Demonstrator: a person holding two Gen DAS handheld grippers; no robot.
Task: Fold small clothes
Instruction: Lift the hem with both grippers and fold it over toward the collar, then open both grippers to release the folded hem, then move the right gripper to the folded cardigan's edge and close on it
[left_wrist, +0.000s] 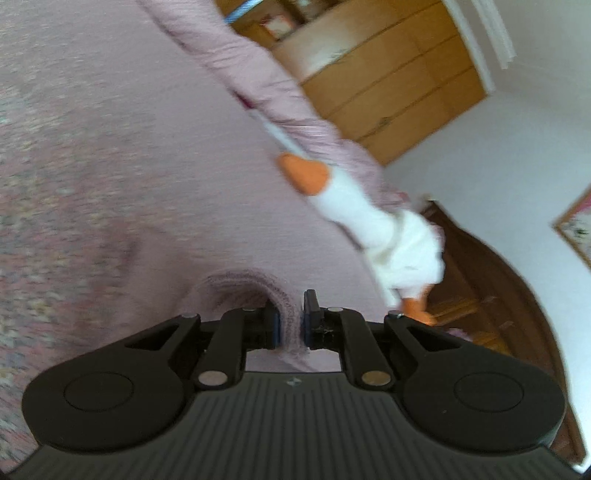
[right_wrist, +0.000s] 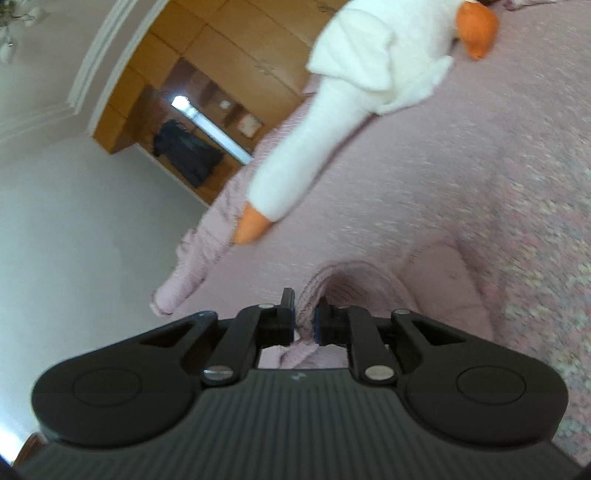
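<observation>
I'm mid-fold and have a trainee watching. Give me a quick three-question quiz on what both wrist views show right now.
1. True or false: the left tool is shut on pink knit fabric.
2. What is the right tool pinching? A) the white and orange garment B) the pink knit fabric C) nothing
3. What colour are the tips of the white garment lying on the pink bedspread?

Key
1. True: fabric sits between both pads.
2. B: a pink fold is clamped between the pads.
3. Orange.
</observation>
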